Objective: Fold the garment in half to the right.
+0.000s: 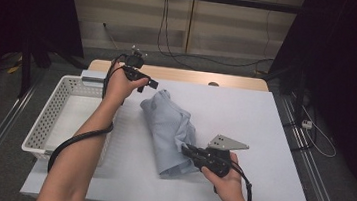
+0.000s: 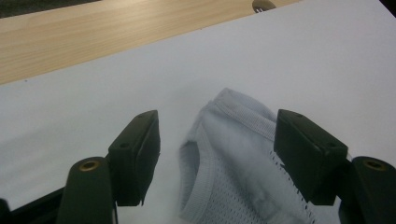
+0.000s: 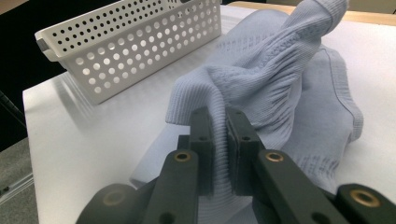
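Fingers of the right gripper (image 3: 219, 140) pinch the pale blue garment (image 3: 280, 84); left gripper (image 2: 217, 154) fingers stand spread above it.

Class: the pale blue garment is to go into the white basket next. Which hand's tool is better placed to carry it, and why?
Right. The right tool is already shut on the garment; the left tool stands open, gripping nothing, though nearer the basket.
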{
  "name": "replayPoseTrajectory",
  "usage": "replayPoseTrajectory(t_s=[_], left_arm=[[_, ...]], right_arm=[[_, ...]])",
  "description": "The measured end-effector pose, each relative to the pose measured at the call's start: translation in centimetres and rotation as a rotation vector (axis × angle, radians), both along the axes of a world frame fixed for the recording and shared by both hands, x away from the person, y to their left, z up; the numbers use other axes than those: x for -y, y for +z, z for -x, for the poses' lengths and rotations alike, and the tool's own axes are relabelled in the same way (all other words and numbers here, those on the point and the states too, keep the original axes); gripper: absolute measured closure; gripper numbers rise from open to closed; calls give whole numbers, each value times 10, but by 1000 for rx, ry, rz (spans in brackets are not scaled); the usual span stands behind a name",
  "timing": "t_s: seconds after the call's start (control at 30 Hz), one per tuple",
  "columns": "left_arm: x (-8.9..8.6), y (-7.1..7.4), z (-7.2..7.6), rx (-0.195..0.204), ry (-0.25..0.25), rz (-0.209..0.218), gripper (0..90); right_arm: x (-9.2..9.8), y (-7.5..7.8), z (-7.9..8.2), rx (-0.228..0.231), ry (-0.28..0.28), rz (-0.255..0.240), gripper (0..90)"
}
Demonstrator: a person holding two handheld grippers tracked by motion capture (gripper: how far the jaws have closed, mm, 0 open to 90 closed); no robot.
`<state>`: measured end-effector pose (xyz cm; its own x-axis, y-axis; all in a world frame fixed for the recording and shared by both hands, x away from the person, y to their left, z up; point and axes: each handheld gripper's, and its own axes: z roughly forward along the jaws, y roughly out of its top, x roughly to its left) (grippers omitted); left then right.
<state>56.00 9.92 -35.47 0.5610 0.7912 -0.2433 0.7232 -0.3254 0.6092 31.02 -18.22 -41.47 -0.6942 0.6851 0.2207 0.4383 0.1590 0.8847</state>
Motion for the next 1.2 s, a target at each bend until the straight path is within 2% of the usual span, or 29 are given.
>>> replayPoseTrajectory(t_s=[0.33,0.57,0.67,1.0,1.17,1.2], left_arm=[[-1,-4,3,-6,-1,4,307],[-1,-4,6,-7,-7,3,300],[-1,-4,7,-10,-14,-1,298],[0,-7,10,-7,-14,-4,295],[0,-7,12,-5,-15,-3,296],[0,-7,13,-5,-17,-1,296]], right_arm=[[0,-5,0,-10,-1,14,825],[6,-4,-1,-12,-21,11,815],[9,-4,-2,-4,-29,30,809],[17,-7,-3,-20,-45,41,784],[18,-7,-3,-17,-42,63,815],[17,-9,-2,-31,-37,68,818]])
